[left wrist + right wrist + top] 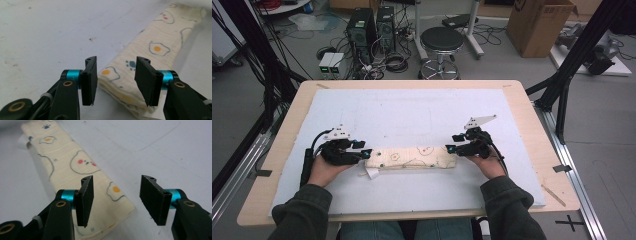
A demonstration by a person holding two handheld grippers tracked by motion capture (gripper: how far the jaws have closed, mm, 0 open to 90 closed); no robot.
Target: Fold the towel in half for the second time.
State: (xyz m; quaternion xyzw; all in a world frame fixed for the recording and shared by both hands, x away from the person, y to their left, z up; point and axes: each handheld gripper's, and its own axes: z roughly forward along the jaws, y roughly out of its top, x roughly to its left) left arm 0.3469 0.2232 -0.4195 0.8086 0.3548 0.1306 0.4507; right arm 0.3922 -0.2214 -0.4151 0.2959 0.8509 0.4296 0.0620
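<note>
A folded cloth (pixel 412 158) lay on the surface (pixel 412 110). The left tool (pixel 367 152) stood open at its left end. The right tool (pixel 451 148) stood open at its right end, gripping nothing.

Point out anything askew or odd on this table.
A small white tag pokes out from the left end of the folded cream cloth printed with fried eggs. Otherwise the fold lies neat and straight on the white mat; nothing spilled or damaged.

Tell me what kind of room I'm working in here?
Likely a robotics lab or workshop: desktop computer towers with tangled cables on the floor, a cardboard box, and a black metal frame around the table.
</note>
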